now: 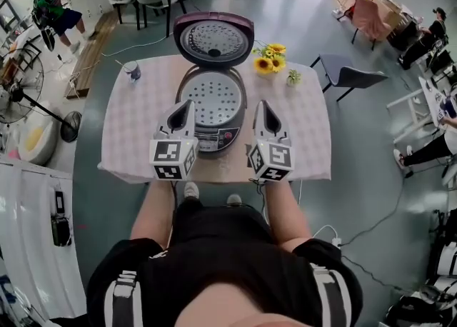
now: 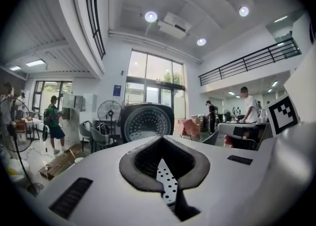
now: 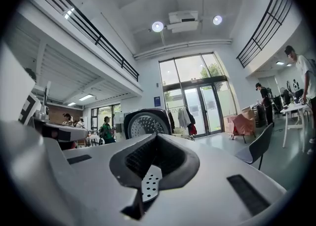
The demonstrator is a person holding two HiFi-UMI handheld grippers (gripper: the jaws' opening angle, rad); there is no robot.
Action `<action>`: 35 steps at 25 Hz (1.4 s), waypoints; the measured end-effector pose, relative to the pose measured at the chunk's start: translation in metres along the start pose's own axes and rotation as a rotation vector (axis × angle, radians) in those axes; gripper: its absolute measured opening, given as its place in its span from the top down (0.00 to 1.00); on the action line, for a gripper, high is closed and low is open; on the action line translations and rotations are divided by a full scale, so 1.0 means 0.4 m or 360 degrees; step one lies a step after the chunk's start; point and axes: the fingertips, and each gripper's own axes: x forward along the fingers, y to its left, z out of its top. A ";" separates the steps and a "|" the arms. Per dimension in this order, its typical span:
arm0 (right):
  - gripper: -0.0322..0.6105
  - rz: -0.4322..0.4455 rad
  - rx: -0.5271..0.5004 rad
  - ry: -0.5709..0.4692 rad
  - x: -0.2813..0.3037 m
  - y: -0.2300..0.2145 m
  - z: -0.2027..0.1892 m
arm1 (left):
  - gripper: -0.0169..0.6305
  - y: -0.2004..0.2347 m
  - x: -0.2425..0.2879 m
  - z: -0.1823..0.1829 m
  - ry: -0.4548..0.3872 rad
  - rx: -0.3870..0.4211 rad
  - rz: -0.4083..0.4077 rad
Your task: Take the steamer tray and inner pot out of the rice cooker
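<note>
The rice cooker [image 1: 216, 138] stands open on the table, its lid [image 1: 214, 38] tipped back upright. A round perforated steamer tray [image 1: 211, 98] lies in its mouth; the inner pot under it is hidden. My left gripper [image 1: 188, 106] hovers at the tray's left rim and my right gripper [image 1: 260, 106] at its right rim, both level and shut with nothing held. In the left gripper view the shut gripper [image 2: 163, 157] frames a sliver of the tray [image 2: 168, 184], with the lid [image 2: 146, 122] beyond. The right gripper view shows that gripper [image 3: 155, 158], the tray [image 3: 149, 183] and the lid [image 3: 147, 124] alike.
A checked cloth covers the table [image 1: 132, 129]. Sunflowers [image 1: 270, 58] and a small plant [image 1: 293, 76] stand at the back right, a cup [image 1: 132, 71] at the back left. A grey chair [image 1: 350, 76] is to the right and a fan [image 1: 14, 93] to the left. People stand farther off.
</note>
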 end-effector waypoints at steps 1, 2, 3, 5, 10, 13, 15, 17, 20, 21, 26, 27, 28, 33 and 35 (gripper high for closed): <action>0.95 -0.0018 0.0004 -0.0005 0.011 0.008 0.001 | 0.97 0.012 0.011 0.006 -0.0004 0.0008 -0.0028; 0.95 -0.0035 0.0002 -0.0011 0.021 0.017 0.003 | 0.97 0.024 0.021 0.012 -0.0009 0.0016 -0.0055; 0.95 -0.0051 -0.0004 -0.0018 0.031 0.027 0.005 | 0.97 0.036 0.031 0.016 -0.0015 0.0023 -0.0080; 0.95 -0.0076 -0.0019 -0.0036 0.053 0.050 0.012 | 0.97 0.062 0.052 0.023 -0.0026 0.0029 -0.0124; 0.95 -0.0114 -0.0019 -0.0041 0.110 0.101 0.005 | 0.97 0.135 0.082 0.021 -0.0030 0.0024 -0.0188; 0.95 -0.0156 -0.0022 -0.0027 0.139 0.111 -0.008 | 0.97 0.176 0.100 0.006 -0.0015 0.0019 -0.0209; 0.95 -0.0181 -0.0027 -0.0024 0.153 0.113 -0.014 | 0.97 0.204 0.110 -0.003 -0.0008 0.0016 -0.0211; 0.95 -0.0201 -0.0035 -0.0023 0.166 0.113 -0.016 | 0.97 0.229 0.121 -0.009 -0.0008 0.0026 -0.0205; 0.95 -0.0213 -0.0044 -0.0012 0.179 0.111 -0.019 | 0.97 0.257 0.133 -0.013 -0.0027 0.0058 -0.0192; 0.95 -0.0208 -0.0037 -0.0004 0.184 0.110 -0.022 | 0.97 0.264 0.138 -0.014 -0.0035 0.0056 -0.0199; 0.64 -0.0077 0.0038 0.0077 0.224 0.121 -0.054 | 0.53 0.263 0.175 -0.035 0.0014 -0.0064 -0.0373; 0.59 -0.0063 0.0033 0.0101 0.232 0.121 -0.063 | 0.48 0.262 0.183 -0.043 0.0033 -0.0070 -0.0390; 0.55 -0.0056 0.0020 0.0130 0.238 0.120 -0.073 | 0.43 0.261 0.191 -0.052 0.0057 -0.0063 -0.0397; 0.50 -0.0061 -0.0048 0.0296 0.264 0.113 -0.117 | 0.39 0.267 0.221 -0.097 0.0196 -0.0035 -0.0382; 0.50 -0.0068 -0.0072 0.0373 0.274 0.107 -0.134 | 0.39 0.271 0.237 -0.122 0.0272 -0.0035 -0.0368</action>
